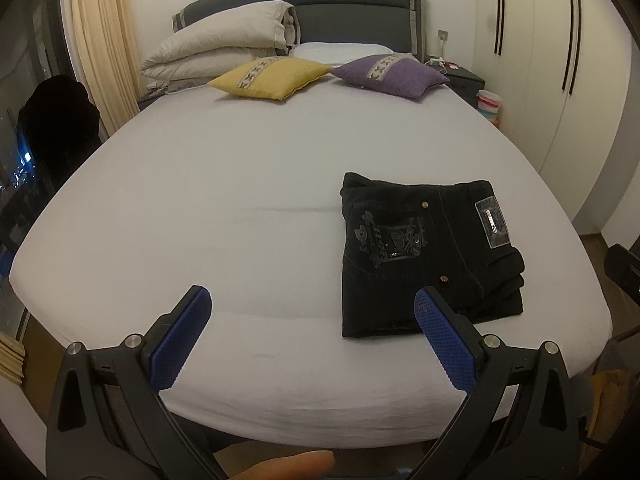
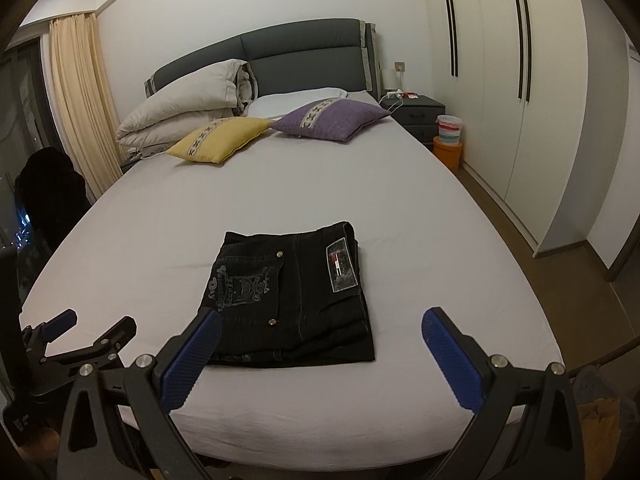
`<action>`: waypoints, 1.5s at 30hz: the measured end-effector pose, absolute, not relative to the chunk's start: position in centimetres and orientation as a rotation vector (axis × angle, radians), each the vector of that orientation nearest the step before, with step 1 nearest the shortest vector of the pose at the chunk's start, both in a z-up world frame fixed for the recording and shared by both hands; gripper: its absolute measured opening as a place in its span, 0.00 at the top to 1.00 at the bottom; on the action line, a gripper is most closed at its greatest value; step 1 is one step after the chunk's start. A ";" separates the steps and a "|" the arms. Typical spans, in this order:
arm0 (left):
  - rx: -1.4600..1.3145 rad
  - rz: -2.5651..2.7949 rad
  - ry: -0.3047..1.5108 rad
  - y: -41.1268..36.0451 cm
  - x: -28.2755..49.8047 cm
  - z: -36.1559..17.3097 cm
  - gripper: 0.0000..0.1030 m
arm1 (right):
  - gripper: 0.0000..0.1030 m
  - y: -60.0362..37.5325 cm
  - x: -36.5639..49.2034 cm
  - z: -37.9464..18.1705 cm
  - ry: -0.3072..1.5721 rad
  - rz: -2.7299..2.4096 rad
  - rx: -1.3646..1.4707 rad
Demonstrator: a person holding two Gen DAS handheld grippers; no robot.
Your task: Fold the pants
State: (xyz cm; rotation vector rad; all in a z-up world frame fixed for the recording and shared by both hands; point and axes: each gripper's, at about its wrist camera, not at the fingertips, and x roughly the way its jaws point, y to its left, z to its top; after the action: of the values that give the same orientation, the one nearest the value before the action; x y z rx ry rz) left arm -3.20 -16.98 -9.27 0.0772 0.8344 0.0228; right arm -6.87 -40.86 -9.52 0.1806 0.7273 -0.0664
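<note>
Black pants (image 2: 292, 300) lie folded in a compact stack near the bed's (image 2: 400, 208) front edge. Left tool (image 1: 312, 312) and right tool (image 2: 322, 334) both hover above, spread wide, gripping nothing.

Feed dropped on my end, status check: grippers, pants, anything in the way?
Left gripper open, empty. Right gripper open, empty, short of the bed. Black pants folded into a compact stack near the foot edge. Nothing around them; cushions far off at the headboard.
</note>
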 end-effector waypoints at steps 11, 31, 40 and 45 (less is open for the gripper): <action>0.075 0.014 0.861 -16.9 -2.9 -10.3 0.00 | 0.00 -40.4 -6.5 -10.0 0.758 -0.061 0.177; 0.070 0.012 0.870 -16.8 -2.9 -10.7 0.00 | 0.00 -39.7 -6.8 -10.5 0.776 -0.050 0.180; 0.068 0.011 0.870 -16.8 -2.9 -10.8 0.00 | 0.00 -39.3 -6.9 -10.7 0.782 -0.046 0.179; 0.069 0.012 0.872 -16.8 -3.0 -10.9 0.00 | 0.00 -39.2 -7.0 -10.9 0.785 -0.040 0.177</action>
State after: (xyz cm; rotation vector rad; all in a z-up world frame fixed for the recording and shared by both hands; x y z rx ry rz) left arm -3.03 -16.82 -10.88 0.0686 0.8717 0.0117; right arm -7.02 -39.16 -10.93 0.1767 0.7851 -0.0399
